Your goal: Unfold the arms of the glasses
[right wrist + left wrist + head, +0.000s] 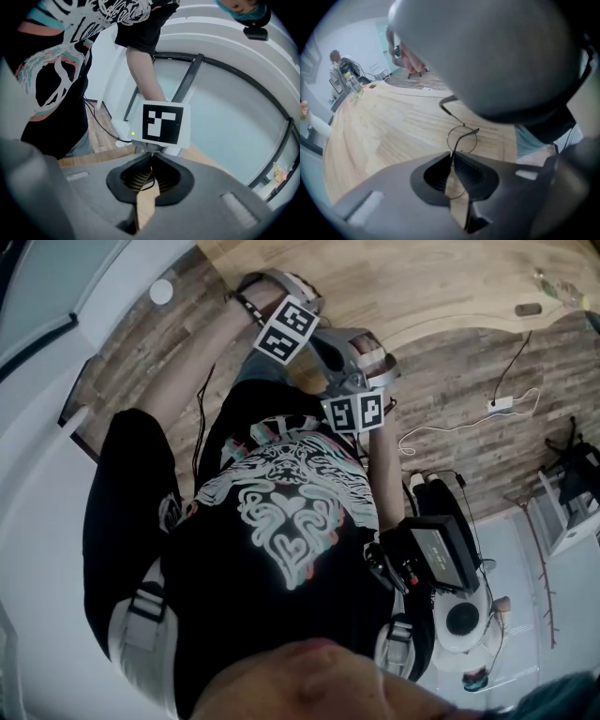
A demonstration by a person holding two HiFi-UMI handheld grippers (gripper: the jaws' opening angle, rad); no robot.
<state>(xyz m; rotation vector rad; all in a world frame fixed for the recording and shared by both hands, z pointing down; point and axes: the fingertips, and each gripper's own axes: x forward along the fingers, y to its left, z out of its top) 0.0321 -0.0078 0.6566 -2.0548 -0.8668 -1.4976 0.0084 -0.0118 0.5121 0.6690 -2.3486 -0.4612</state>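
Wire glasses [461, 137] — between closed tips of left tool [452, 154]

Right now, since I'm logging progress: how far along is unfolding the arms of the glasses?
Done: the glasses are gripped over the wooden table, with the left gripper and right gripper both shut on the thin frame. In hand: one arm sticks out beyond the frame, seemingly opened. Left: the second arm crosses the round lens, apparently folded, and likely needs swinging out.

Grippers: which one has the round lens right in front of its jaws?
The left gripper: the glasses' round lens sits just past its tips. The right gripper faces a marker cube instead.
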